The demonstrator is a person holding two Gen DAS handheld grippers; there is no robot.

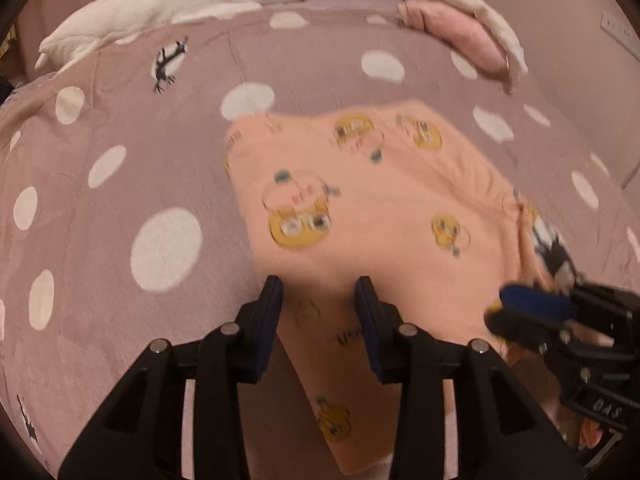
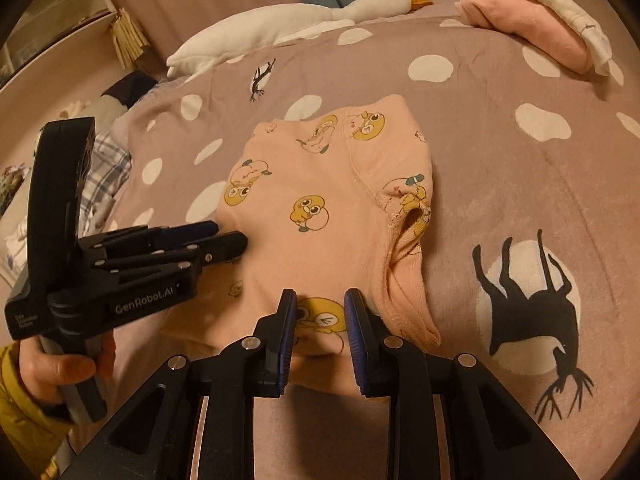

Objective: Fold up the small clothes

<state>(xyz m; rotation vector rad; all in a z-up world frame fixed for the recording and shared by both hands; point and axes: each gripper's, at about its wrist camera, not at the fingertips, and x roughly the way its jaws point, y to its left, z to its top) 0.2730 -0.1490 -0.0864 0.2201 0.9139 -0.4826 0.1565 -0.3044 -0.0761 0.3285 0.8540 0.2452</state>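
A small peach garment [image 1: 384,200] with yellow cartoon prints lies partly folded on the mauve polka-dot bedspread [image 1: 120,200]; it also shows in the right wrist view [image 2: 320,200]. My left gripper [image 1: 319,288] is open, its fingers straddling the garment's near left edge; it shows from the side in the right wrist view [image 2: 224,240]. My right gripper [image 2: 320,304] is open over the garment's near hem, next to a folded sleeve [image 2: 408,300]. In the left wrist view it [image 1: 520,312] sits at the garment's right edge.
A white plush goose [image 2: 280,28] lies along the far edge of the bed. A pile of pink and white folded clothes [image 2: 540,28] sits at the far right. A black deer print [image 2: 532,292] marks the bedspread [image 2: 520,160] to the right.
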